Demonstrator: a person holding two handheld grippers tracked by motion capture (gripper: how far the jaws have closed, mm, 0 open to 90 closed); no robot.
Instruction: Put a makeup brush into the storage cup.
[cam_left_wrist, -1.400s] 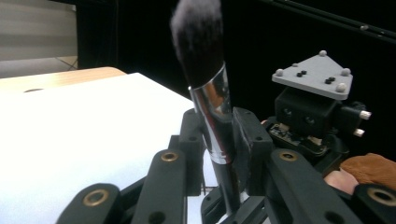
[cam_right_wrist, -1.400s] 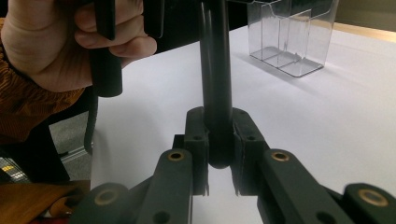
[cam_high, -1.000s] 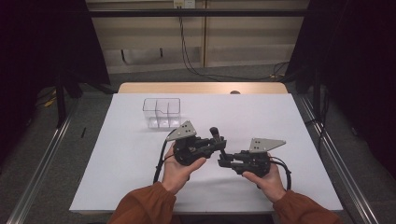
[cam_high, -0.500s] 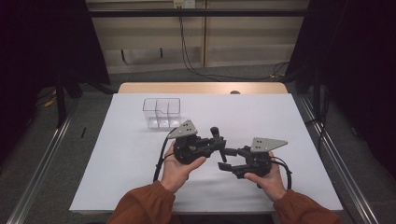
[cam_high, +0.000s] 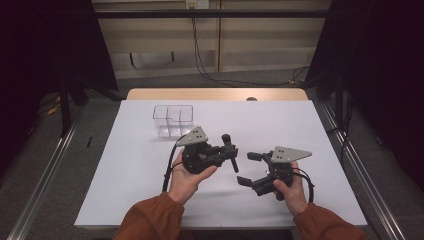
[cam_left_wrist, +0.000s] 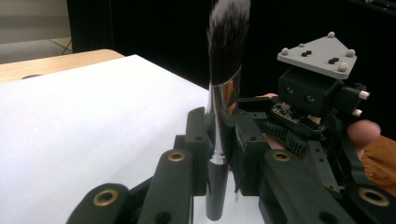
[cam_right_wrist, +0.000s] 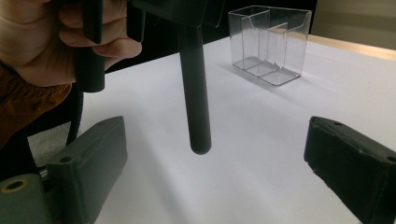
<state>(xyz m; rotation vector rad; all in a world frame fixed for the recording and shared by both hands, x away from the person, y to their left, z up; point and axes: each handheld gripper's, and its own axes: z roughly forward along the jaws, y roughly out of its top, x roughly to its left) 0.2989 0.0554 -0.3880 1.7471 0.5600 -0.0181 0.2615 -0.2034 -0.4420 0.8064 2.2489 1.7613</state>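
The white table (cam_high: 150, 190) carries a clear organizer box (cam_high: 173, 120) at its far left. The left gripper (cam_left_wrist: 219, 140) clamps a makeup brush (cam_left_wrist: 224, 93) upright, above the table. The right gripper (cam_high: 248, 168) has just been opening and stands wide, nothing between its jaws. To place the brush well, keep it vertical and lower the handle slowly into one compartment.

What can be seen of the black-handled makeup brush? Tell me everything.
The black-handled makeup brush has a round, glossy dark handle with a blunt end, a shiny ferrule and a dark bristle tuft with pale tips. It stands roughly upright, bristles up, clamped at the ferrule by the left gripper above the white table cover. Its handle end hangs free, touching nothing.
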